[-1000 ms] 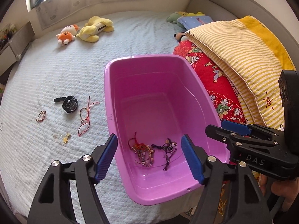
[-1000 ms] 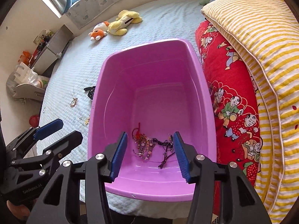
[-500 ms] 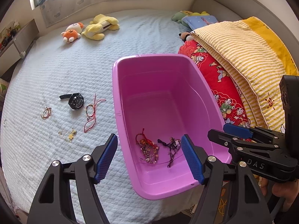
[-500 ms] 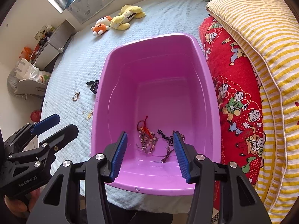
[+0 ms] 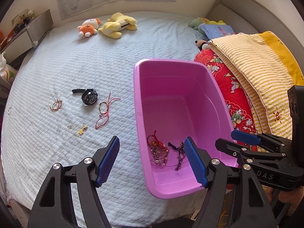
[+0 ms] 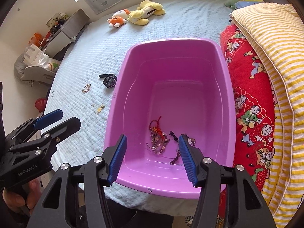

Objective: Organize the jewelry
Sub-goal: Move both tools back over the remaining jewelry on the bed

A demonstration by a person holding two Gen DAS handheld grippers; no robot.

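Note:
A pink plastic bin sits on the bed and holds a red beaded bracelet and a dark purple one. On the bedspread left of it lie a black watch, a red cord bracelet, a small ring bracelet and a gold charm piece. My left gripper is open and empty above the bin's near left wall. My right gripper is open and empty over the bin's near end.
Folded red and yellow striped quilts lie right of the bin. Plush toys sit at the far side of the bed. A shelf and bags stand left of the bed.
Both grippers have pulled back and up from the bin. My left gripper has also swung left, bringing the loose jewelry on the bedspread nearer the middle of its view.

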